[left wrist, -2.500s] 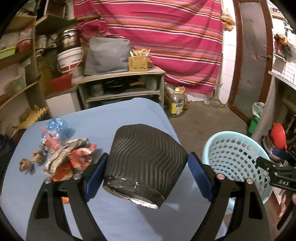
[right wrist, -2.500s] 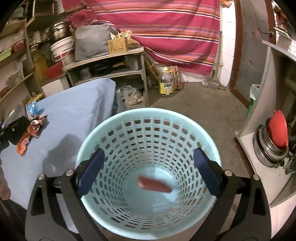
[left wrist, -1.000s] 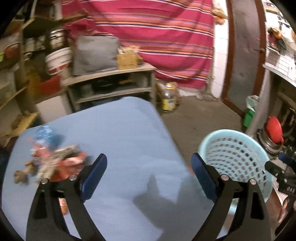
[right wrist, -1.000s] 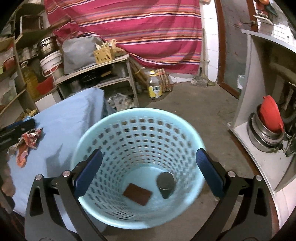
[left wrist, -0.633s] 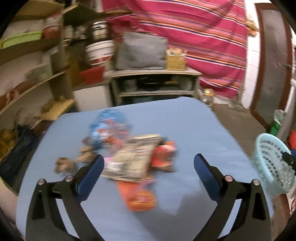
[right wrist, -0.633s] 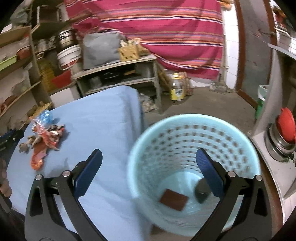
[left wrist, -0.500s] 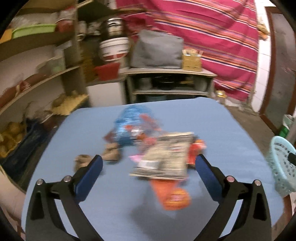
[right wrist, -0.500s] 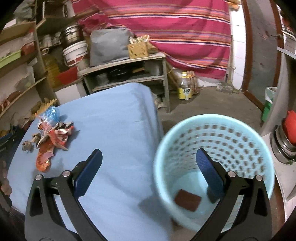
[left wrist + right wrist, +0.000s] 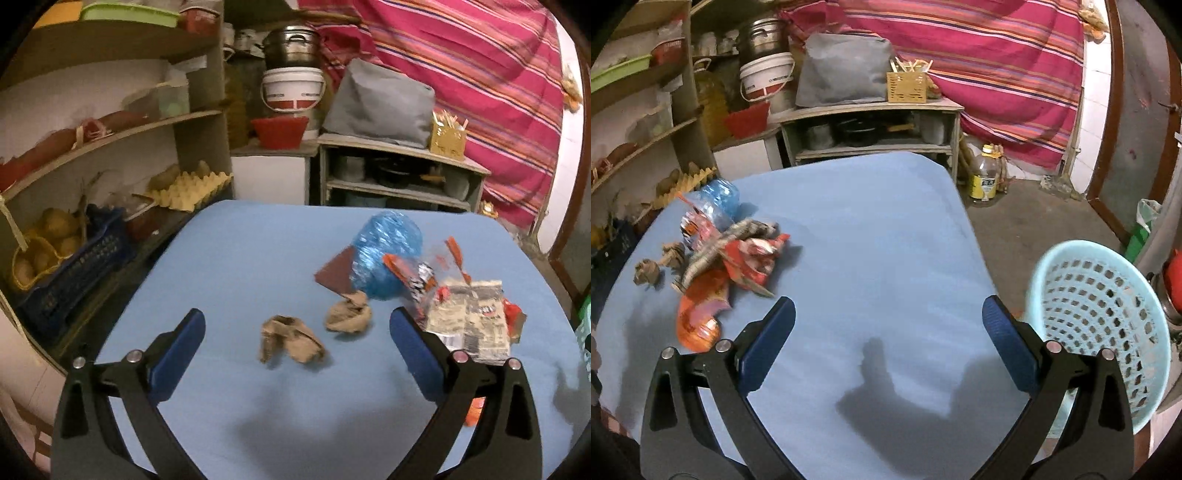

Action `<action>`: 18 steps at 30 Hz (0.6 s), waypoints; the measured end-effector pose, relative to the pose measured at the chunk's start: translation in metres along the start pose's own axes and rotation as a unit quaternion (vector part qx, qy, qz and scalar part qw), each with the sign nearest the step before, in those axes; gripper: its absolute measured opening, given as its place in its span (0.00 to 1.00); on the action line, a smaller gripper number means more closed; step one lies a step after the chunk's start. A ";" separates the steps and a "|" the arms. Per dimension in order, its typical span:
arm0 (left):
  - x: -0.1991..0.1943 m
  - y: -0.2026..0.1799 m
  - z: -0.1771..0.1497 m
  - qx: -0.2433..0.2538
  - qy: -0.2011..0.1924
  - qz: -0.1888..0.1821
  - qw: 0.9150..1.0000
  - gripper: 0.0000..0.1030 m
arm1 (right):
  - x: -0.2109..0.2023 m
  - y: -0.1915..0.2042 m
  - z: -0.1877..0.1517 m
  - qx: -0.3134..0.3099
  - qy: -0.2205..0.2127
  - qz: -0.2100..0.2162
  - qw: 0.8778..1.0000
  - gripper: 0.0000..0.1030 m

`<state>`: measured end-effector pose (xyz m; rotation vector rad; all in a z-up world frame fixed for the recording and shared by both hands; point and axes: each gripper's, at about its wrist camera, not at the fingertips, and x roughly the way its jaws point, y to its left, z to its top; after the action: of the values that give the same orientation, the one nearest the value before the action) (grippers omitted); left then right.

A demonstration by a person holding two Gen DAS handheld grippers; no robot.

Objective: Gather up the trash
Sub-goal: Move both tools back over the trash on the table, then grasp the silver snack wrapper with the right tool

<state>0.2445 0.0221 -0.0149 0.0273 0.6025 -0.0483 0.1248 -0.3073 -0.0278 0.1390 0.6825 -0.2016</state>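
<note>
The left tongs (image 9: 293,349) stand wide open over the blue-covered bench (image 9: 258,240) with nothing between their blue pads; a crumpled brown paper wad (image 9: 290,341) lies on the cloth in the gap between them, not touched by either pad. A second crumpled brown paper ball (image 9: 347,314) sits just beside it, toward the bench's far side, touching the base of a crinkled blue plastic bag (image 9: 388,254). A flat dark-brown square card (image 9: 336,275) leans against that bag. By the right pad lies a grey-and-white printed foil wrapper (image 9: 469,317), overlapping red snack wrappers (image 9: 511,314), and an orange wrapper (image 9: 700,314) lies at the near end of the heap. In the right wrist view the whole trash pile gathers near the bench's left edge. The right tongs (image 9: 884,345) are likewise spread wide and empty, over a bare stretch of the bench near its right edge. A light-blue perforated plastic basket (image 9: 1097,306) stands off the bench beside that right edge, upright; what it holds cannot be seen.
</note>
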 end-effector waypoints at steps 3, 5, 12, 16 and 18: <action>0.004 0.015 -0.005 0.004 0.000 0.021 1.000 0.95 | 0.000 0.021 0.004 -0.005 -0.005 0.002 1.000 0.96; 0.010 0.023 -0.008 0.007 0.009 0.023 1.000 0.95 | 0.003 0.035 0.005 -0.011 -0.002 0.001 1.000 0.96; 0.023 0.041 -0.014 0.012 0.016 0.033 0.999 0.95 | 0.017 0.081 0.005 -0.028 0.012 0.018 0.999 0.96; 0.031 0.051 -0.014 0.006 0.023 0.027 0.999 0.95 | 0.025 0.106 0.006 -0.044 0.021 0.030 0.998 0.92; 0.034 0.053 -0.014 0.005 0.024 0.026 0.999 0.95 | 0.031 0.119 0.009 -0.051 0.029 0.040 0.997 0.83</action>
<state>0.2675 0.0738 -0.0446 0.0530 0.6495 -0.0003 0.1805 -0.1977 -0.0335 0.0738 0.7422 -0.0855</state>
